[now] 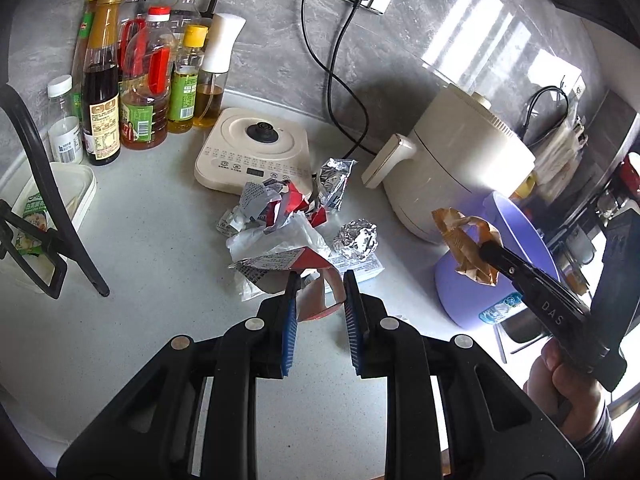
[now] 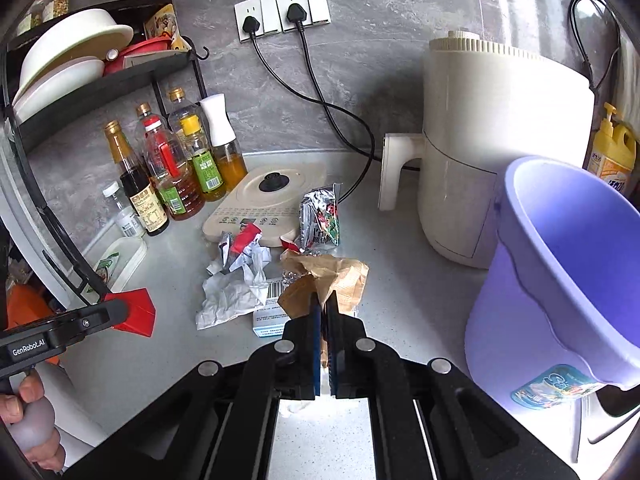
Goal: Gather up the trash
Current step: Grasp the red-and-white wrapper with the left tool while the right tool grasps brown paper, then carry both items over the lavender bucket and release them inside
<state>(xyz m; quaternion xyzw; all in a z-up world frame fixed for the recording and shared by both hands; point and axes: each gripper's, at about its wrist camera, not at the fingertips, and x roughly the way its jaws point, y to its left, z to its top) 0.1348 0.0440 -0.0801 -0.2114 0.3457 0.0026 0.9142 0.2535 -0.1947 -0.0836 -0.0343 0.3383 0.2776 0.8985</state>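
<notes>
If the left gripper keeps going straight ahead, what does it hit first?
Likely the red carton: the open left gripper already straddles its torn edge. Beyond lie the white plastic and crumpled wrappers.

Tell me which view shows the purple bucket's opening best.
Right wrist. The purple bucket sits close at right, tilted toward the camera, so rim and bare inside wall are visible. In the left wrist view the bucket is farther off, and the right gripper, shut on the brown paper wrapper, covers much of its mouth.

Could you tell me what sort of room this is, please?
Most likely a home kitchen counter: oil and sauce bottles stand by the wall, beside a kettle base, and a dish rack holds bowls.
</notes>
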